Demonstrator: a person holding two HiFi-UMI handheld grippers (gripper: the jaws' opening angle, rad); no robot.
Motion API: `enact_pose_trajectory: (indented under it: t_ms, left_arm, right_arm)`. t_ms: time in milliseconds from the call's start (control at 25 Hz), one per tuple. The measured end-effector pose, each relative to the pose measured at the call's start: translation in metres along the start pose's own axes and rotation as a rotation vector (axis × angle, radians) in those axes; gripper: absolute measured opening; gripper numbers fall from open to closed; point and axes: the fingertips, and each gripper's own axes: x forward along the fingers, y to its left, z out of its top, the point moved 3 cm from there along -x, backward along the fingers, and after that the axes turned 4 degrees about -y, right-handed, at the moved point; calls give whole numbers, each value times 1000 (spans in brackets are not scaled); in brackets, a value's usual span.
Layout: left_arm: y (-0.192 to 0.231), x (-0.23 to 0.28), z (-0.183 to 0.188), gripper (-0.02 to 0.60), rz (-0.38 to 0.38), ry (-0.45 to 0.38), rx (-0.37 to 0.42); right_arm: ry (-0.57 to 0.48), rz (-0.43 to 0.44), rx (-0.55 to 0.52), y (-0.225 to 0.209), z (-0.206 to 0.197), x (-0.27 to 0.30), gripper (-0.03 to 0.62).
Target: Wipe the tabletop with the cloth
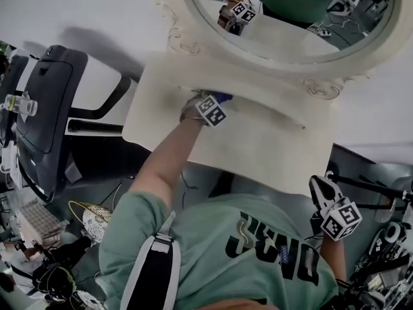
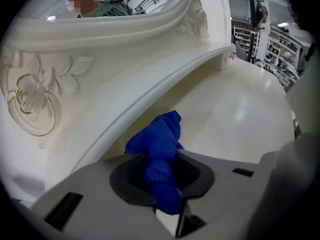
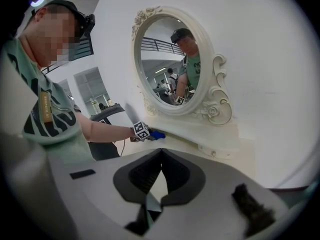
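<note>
A blue cloth (image 2: 157, 139) is bunched between the jaws of my left gripper (image 2: 162, 166), which is shut on it. The cloth (image 1: 223, 97) presses on the cream tabletop (image 1: 271, 147) at its back edge, right below the mirror's base. My left gripper (image 1: 210, 108) reaches over the table's left half. My right gripper (image 1: 335, 215) hangs off the table's front right corner, away from the cloth. Its jaws (image 3: 160, 154) meet at the tips with nothing between them. The right gripper view also shows the left gripper (image 3: 141, 132) and the cloth (image 3: 157, 134) far off.
An oval mirror in an ornate cream frame (image 1: 303, 66) stands along the table's back edge against a white wall. A black chair (image 1: 48, 108) is to the table's left. A wire basket (image 1: 93, 218) and clutter lie on the floor at lower left.
</note>
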Motion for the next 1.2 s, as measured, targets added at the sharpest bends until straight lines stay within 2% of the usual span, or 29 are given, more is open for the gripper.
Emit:
enact_pose_trajectory:
  t_ms: [200,320,440,520,600,680,720,800,1000,1080,1200]
  left_arm:
    - [-50,-36,-42,94,-33,49,33]
    - [-96,-74,-84,92,-33,91,27]
    - [-161,-112,-124,92,-36,139,-6]
    - [-213,-131,-161,94,-80,225,7]
    - [-284,-145,-215,95,-175,354,49]
    - [-341,-158,-250,95,-232,415,38]
    - [-351,-162,-248,95,-232,402,6]
    - [-334,-165,-211,95,-181,314,-48]
    - [-204,-138,-61,97,14,38,-50]
    - [-154,-108,-13,97,60,-13,-25]
    - [-88,-57,28,97,94,-15,35]
  right_arm:
    - [-6,54,-38,16,-14,-12,12]
    - [-40,99,-58,19,-32,-36,12]
    - [-73,120,-68,19,-57,-81,12]
    - [-102,127,-61,17,-74,-112,12]
    - [-122,131,-49,16,-92,-143,12]
    - [-128,123,-43,14,-107,-171,12]
    - [-132,118,-38,10,-110,-180,12]
    - [-144,110,-23,2,-109,-188,12]
    - [-139,95,-12,-9,-90,-163,12]
    - [-126,71,-1,-13,-77,-144,12]
    - [-96,37,5,-19,-54,-109,12]
